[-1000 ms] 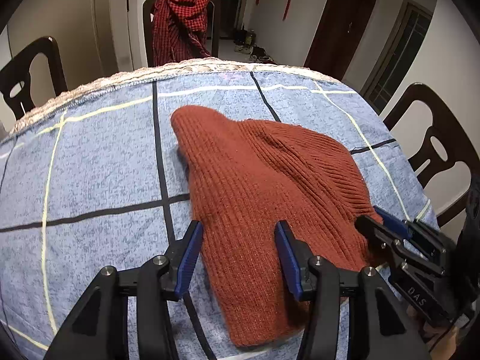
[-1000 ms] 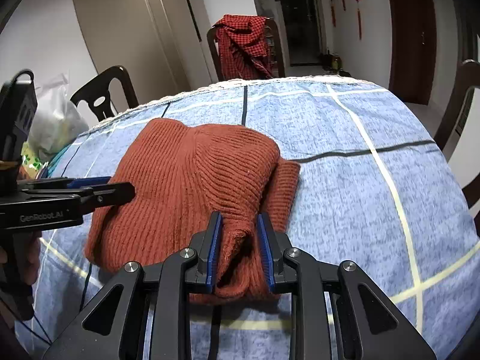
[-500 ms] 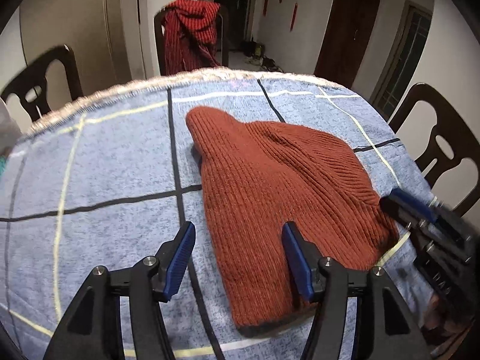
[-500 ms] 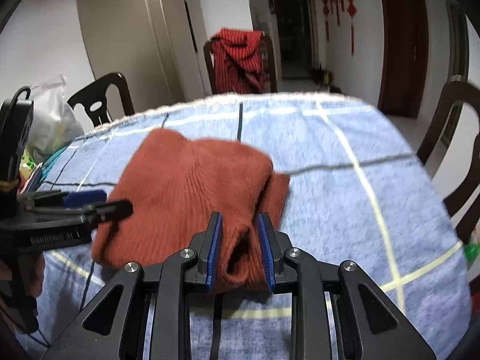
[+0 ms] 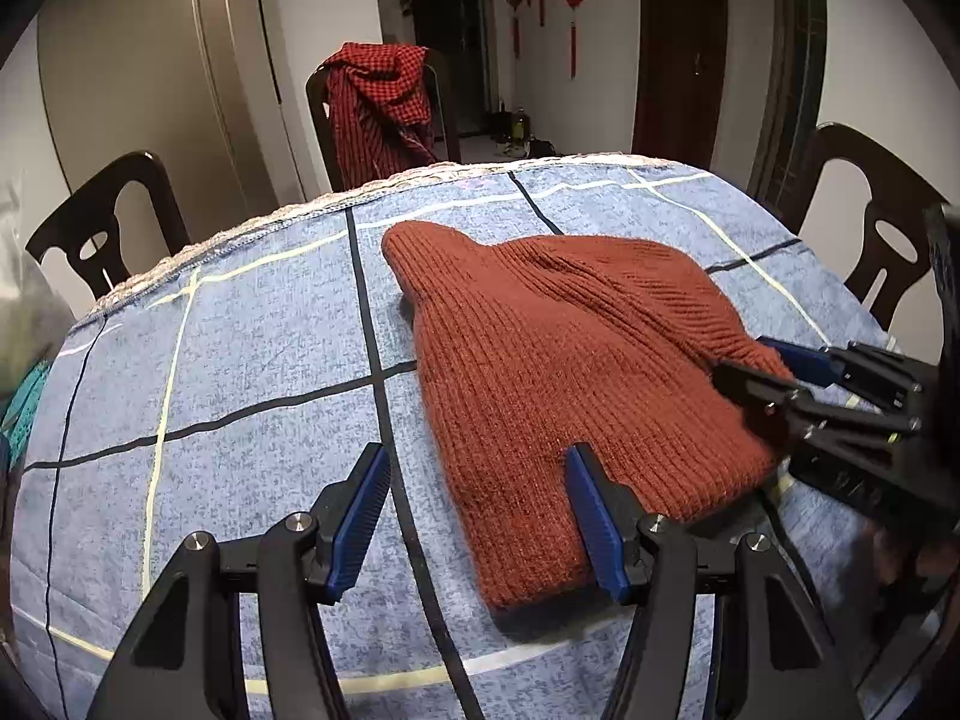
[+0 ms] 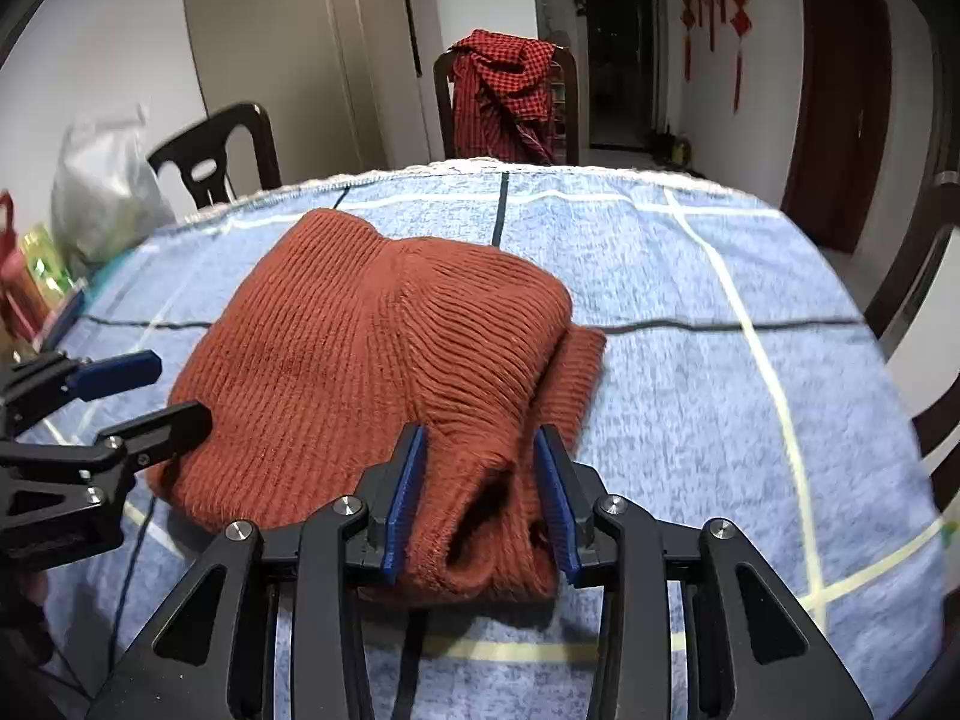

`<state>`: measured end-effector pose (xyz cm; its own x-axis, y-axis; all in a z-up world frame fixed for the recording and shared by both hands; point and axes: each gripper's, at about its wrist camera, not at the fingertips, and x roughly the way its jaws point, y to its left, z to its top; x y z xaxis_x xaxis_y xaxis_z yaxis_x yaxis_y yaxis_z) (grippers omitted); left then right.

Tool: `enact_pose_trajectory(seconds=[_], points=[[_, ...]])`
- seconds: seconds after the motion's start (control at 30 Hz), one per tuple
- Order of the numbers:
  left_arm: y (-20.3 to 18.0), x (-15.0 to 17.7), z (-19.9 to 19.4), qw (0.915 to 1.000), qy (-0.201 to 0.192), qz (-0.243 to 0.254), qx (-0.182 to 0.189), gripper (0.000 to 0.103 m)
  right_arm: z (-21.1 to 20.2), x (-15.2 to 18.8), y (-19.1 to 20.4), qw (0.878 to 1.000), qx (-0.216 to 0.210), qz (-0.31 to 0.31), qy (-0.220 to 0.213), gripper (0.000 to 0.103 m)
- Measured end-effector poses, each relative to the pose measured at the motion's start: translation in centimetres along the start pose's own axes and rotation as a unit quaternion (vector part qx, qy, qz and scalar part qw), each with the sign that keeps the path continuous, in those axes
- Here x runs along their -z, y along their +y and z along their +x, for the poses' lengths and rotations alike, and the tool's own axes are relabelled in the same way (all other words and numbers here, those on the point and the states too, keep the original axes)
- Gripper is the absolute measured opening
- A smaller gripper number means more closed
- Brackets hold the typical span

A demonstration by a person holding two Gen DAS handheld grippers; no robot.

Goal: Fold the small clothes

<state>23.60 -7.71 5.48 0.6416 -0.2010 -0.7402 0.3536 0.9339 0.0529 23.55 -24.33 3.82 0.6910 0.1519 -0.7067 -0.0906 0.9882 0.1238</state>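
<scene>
Your right gripper [image 6: 480,492] was squeezed tight on a bunch of the rust-red knit hat [image 5: 570,372] a second ago, and now its two blue pads stand wider, with the thick bunched edge of the hat loosely between them. It looks like you are letting go, or have just let go; you cannot tell for sure whether the pads still press the wool. Your left gripper [image 5: 480,516] has pulled back a little toward the near edge of the table [image 5: 240,330] and stands wide open, one pad over the blue checked cloth and the other at the hat's near end, holding nothing. The hat lies in the middle of the table, closer to the near edge, and its right side has been turned over onto itself, so one fold seems done. Next you may need to smooth it or fold it once more. Some parts are hard to see. The layer under the fold shows only as a strip on the right side. The hat's near end is hidden behind the right gripper's pads. In the left view the right gripper covers the hat's right corner. The bag [image 6: 102,186] and bottles at the far left edge are blurry.
</scene>
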Motion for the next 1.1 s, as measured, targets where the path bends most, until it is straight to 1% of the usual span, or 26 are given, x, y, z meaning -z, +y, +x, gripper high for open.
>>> enact_pose_trajectory(seconds=[0.1, 0.17, 0.23, 0.37, 0.43, 0.5, 0.53, 0.63, 0.7, 0.87, 0.97, 1.1], points=[[0.0, 0.2, 0.1, 1.0, 0.0, 0.001, 0.003, 0.063, -0.4, 0.0, -0.8, 1.0, -0.011, 0.018, 0.007, 0.045], [0.0, 0.2, 0.1, 1.0, -0.002, 0.001, 0.002, 0.063, -1.1, -0.2, -0.8, 1.0, -0.008, 0.024, 0.003, 0.045], [0.0, 0.2, 0.0, 1.0, -0.005, 0.0, 0.0, 0.063, -2.0, -0.3, -0.1, 1.0, -0.003, 0.015, -0.015, 0.045], [-0.4, 0.4, -0.1, 0.9999, -0.01, 0.008, -0.005, 0.063, -2.2, -0.2, 1.5, 0.999, -0.021, -0.01, -0.033, 0.045], [-0.5, 0.5, -0.1, 0.9999, -0.008, 0.009, -0.002, 0.063, -1.7, 0.0, 2.1, 0.999, -0.005, -0.032, -0.027, 0.045], [-0.4, 0.7, 0.0, 1.0, -0.007, 0.007, 0.0, 0.063, -0.9, 0.4, 1.8, 0.999, 0.006, -0.036, -0.009, 0.045], [-0.4, 0.7, 0.0, 1.0, -0.007, 0.006, 0.0, 0.063, -0.7, 0.6, 1.2, 1.0, 0.01, -0.029, 0.001, 0.045], [-0.2, 0.9, 0.1, 1.0, -0.004, 0.003, 0.002, 0.063, -0.9, 1.1, -0.6, 1.0, -0.005, 0.002, 0.006, 0.045], [-0.2, 1.0, 0.2, 1.0, -0.002, 0.002, 0.003, 0.063, -1.2, 1.1, -1.0, 1.0, -0.004, 0.007, 0.005, 0.045], [0.0, 1.0, -0.2, 1.0, -0.004, 0.0, 0.004, 0.063, -2.1, 0.8, -0.6, 1.0, 0.004, -0.005, 0.002, 0.045], [0.4, 1.0, -0.5, 0.9999, -0.003, -0.008, 0.014, 0.063, -2.5, 0.6, -0.7, 1.0, -0.003, 0.002, -0.001, 0.046], [0.7, 0.8, -0.9, 0.9998, -0.007, -0.014, 0.008, 0.064, -3.1, 0.2, -0.7, 1.0, -0.005, 0.01, -0.009, 0.046]])
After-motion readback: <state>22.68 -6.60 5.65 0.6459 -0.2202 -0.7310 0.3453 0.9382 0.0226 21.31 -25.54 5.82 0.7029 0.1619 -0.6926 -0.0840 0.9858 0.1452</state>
